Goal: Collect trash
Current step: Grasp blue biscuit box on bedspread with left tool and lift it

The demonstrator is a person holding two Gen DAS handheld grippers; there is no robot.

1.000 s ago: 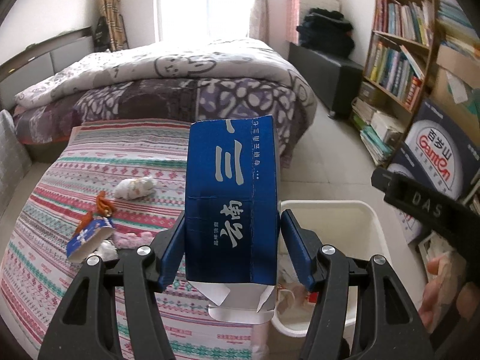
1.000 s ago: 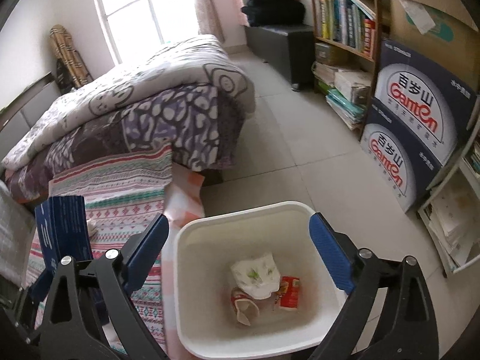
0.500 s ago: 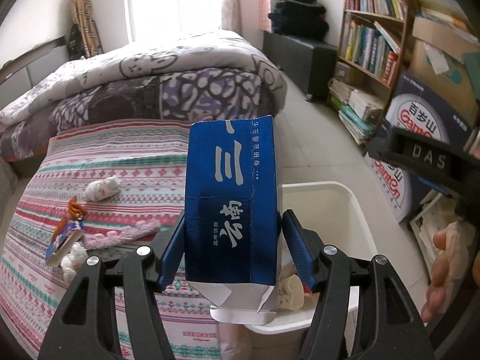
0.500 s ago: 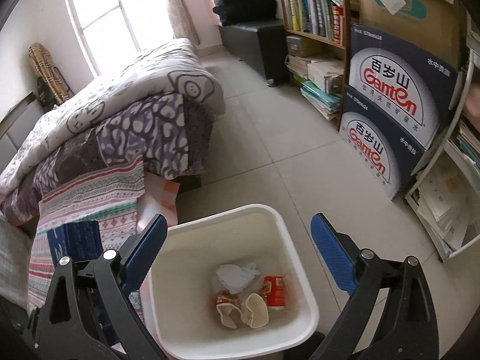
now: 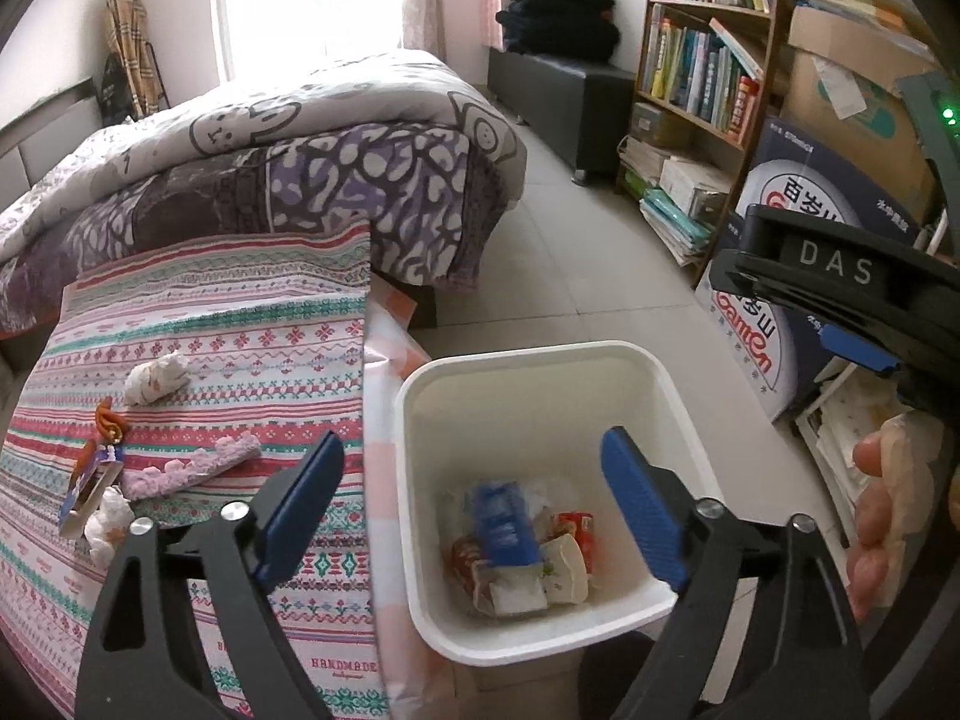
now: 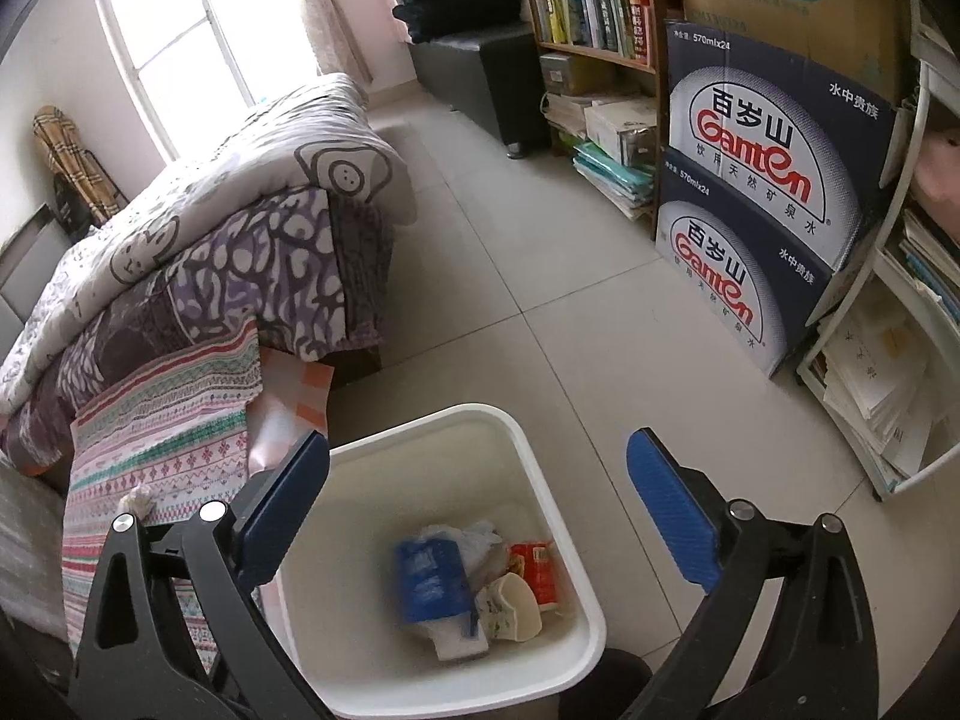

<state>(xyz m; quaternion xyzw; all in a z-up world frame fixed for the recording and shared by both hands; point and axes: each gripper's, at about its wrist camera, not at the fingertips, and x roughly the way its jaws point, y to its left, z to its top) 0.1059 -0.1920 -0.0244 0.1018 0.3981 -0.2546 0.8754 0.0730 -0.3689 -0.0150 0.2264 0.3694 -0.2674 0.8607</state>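
Observation:
A white trash bin (image 5: 414, 420) stands on the floor beside the bed; it also shows in the right wrist view (image 6: 540, 480). A blue carton (image 5: 503, 521) lies inside it among cups and wrappers, seen too in the right wrist view (image 6: 431, 581). My left gripper (image 5: 471, 501) is open and empty above the bin. My right gripper (image 6: 477, 507) is open and empty above the bin too. On the striped bedspread (image 5: 240, 324) lie a crumpled tissue (image 5: 155, 379), a pink strip (image 5: 192, 468), a blue-and-orange wrapper (image 5: 90, 480) and a white wad (image 5: 109, 522).
A folded duvet (image 5: 288, 138) covers the far half of the bed. A bookshelf (image 5: 696, 78) and stacked water cartons (image 6: 762, 204) line the right wall. Tiled floor (image 6: 528, 276) runs between bed and shelves. A paper-filled rack (image 6: 882, 396) stands at right.
My left gripper opened and let go of the blue carton, which dropped into the bin. Both grippers shifted right, over the bin.

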